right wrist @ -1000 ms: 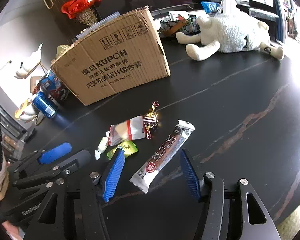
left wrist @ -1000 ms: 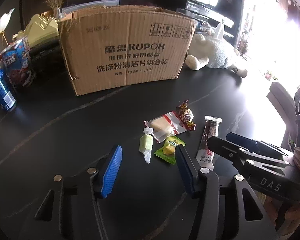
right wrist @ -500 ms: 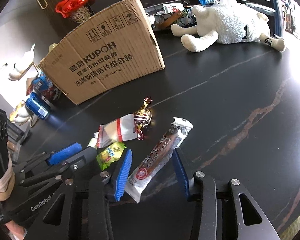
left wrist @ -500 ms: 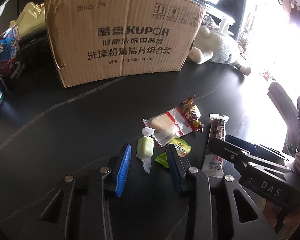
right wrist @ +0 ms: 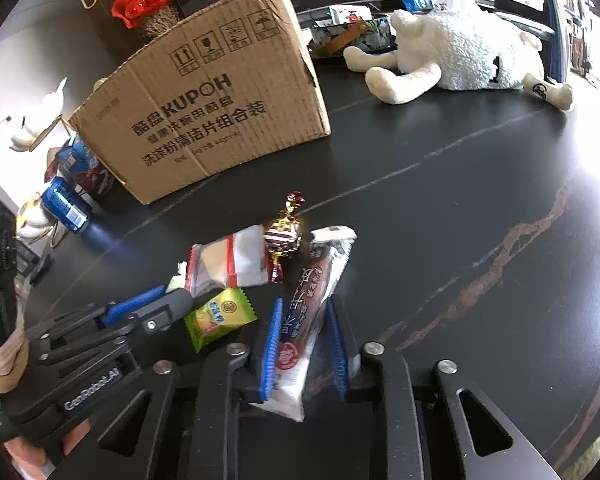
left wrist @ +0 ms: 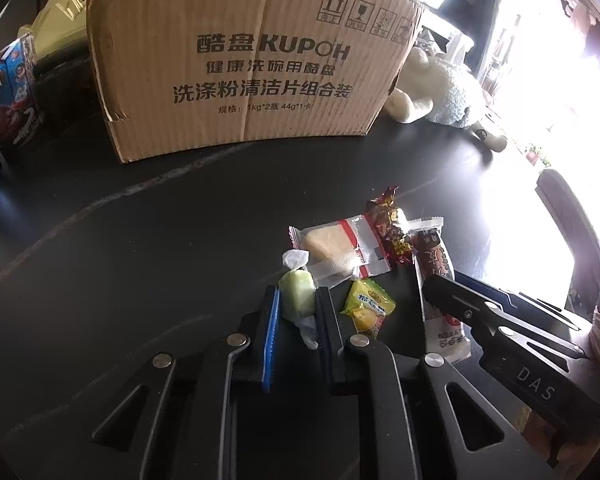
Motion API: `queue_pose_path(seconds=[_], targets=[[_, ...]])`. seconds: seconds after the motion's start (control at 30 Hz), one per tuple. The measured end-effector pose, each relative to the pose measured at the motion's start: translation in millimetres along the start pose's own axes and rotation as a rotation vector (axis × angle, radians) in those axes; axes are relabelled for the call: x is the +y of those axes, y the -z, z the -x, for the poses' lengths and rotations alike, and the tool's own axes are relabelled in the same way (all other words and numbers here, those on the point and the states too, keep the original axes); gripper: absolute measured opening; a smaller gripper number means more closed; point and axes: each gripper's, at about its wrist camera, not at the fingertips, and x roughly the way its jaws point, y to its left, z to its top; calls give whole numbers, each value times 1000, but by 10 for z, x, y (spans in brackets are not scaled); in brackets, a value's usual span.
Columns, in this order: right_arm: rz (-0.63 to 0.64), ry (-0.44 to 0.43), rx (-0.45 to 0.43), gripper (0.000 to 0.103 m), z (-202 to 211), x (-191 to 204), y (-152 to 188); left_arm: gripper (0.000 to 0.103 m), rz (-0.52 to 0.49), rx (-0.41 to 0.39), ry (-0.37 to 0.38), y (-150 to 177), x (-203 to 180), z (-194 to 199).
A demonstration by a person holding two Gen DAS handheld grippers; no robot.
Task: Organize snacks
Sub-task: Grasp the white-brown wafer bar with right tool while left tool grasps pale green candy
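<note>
On the black table (left wrist: 120, 280), the left gripper (left wrist: 297, 308) pinches a pale green candy (left wrist: 298, 294); the right gripper (right wrist: 304, 332) clamps a long brown snack bar (right wrist: 308, 304). Both grips on slick wrappers could slip before reaching the cardboard box (left wrist: 252, 60) behind.

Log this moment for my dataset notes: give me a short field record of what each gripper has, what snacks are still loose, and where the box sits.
left gripper: shut on pale green candy
right gripper: shut on long brown snack bar
loose snacks: yellow-green packet, red-striped clear packet, foil-wrapped candy
surface: black table
cardboard box: upright behind the snacks, apart from them
beside the box: white plush toy
</note>
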Motion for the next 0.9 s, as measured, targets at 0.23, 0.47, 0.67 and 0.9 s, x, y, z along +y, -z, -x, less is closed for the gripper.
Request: queue_pose_path(seconds=[0.23, 0.47, 0.67, 0.9], targets=[[-18, -20, -7, 18, 50, -23, 13, 18, -2, -11, -1, 4, -58, 67], [-23, -38, -37, 18, 196, -4, 5, 18, -8, -40, 5, 1, -137, 274], [-15, -65, -64, 18, 355, 53, -10, 18, -15, -68, 0, -11, -201, 468], [37, -74, -104, 18, 581, 185, -52, 18, -5, -115, -2, -37, -230, 723]])
